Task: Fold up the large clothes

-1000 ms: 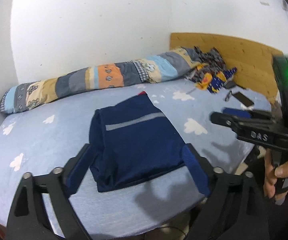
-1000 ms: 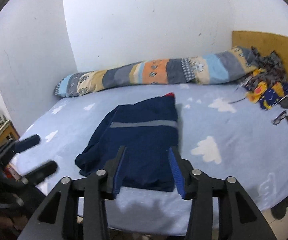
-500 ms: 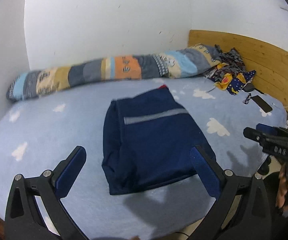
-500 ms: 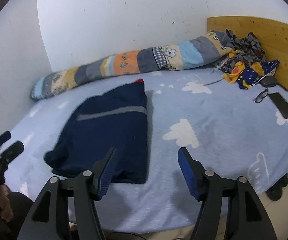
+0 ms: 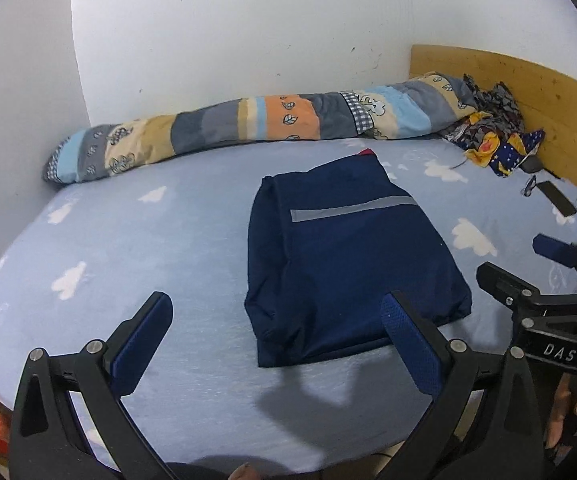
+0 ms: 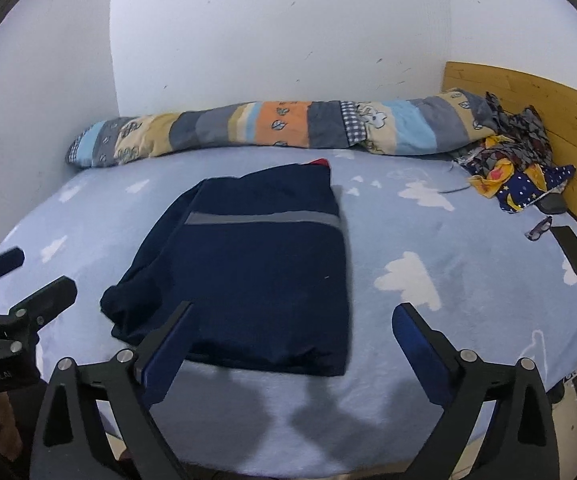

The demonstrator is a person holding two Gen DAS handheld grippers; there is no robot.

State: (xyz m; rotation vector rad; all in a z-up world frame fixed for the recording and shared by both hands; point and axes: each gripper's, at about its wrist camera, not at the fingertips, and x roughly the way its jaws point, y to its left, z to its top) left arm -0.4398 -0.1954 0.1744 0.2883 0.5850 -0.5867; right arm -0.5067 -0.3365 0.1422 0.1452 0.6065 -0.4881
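A navy garment (image 5: 348, 256) with a grey stripe lies folded into a rectangle on the blue cloud-print bed (image 5: 128, 248); it also shows in the right wrist view (image 6: 260, 268). My left gripper (image 5: 276, 328) is open and empty, held above the bed's near edge in front of the garment. My right gripper (image 6: 292, 340) is open and empty, near the garment's front right corner. Each gripper shows in the other's view, the right one (image 5: 528, 272) and the left one (image 6: 20, 280).
A rolled patchwork quilt (image 5: 272, 124) lies along the wall at the back. Crumpled patterned clothes (image 6: 516, 164), glasses (image 6: 538, 228) and a phone (image 6: 574, 250) lie at the right near the wooden headboard (image 6: 528, 100).
Both grippers have opened wider and pulled back from the garment toward the bed's near edge. The garment lies as before.
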